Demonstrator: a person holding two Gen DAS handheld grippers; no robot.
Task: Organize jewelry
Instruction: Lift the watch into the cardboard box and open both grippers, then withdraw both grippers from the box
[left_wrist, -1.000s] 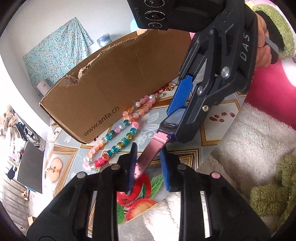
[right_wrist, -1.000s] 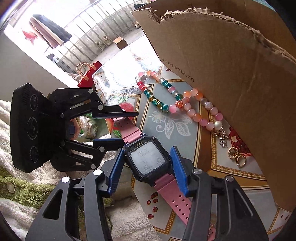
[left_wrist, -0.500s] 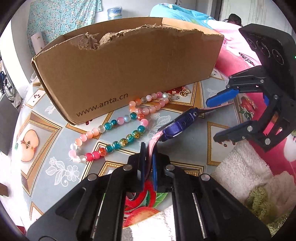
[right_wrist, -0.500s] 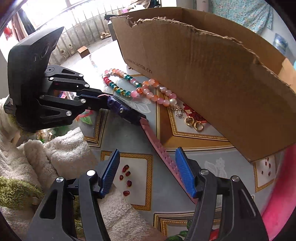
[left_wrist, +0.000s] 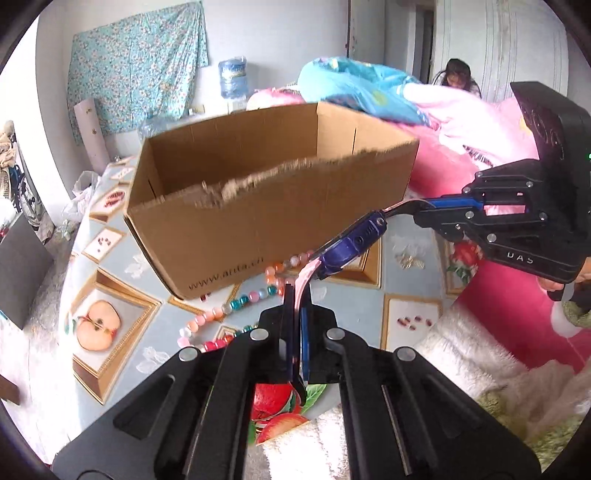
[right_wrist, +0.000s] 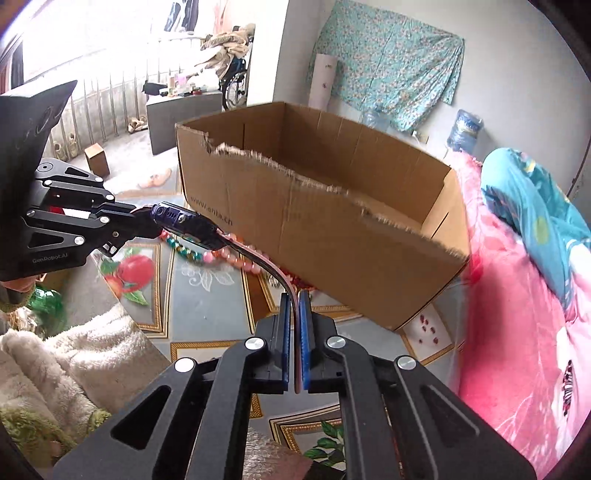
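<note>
1. Two views show one watch (left_wrist: 351, 242) held up in the air between both tools. In the left wrist view, the left gripper (left_wrist: 297, 332) has its jaws pressed together on one end of the pink strap (left_wrist: 306, 275). The watch runs up and to the right from there. Its other strap end is pinched by the right gripper (left_wrist: 439, 205). The cardboard box (left_wrist: 258, 206) stands open just behind the watch, on the counter (left_wrist: 369, 317). A string of beads (left_wrist: 236, 304) lies below, beside the box.

2. In the right wrist view, the right gripper (right_wrist: 294, 332) has its jaws pinching the strap (right_wrist: 266, 264) too. The watch (right_wrist: 184, 221) stretches up and to the left, over to the left gripper (right_wrist: 142, 225). The box (right_wrist: 332, 229) is ahead and to the right. I think both hands must carry the watch up over the torn front wall together, keeping it stretched long.
</note>
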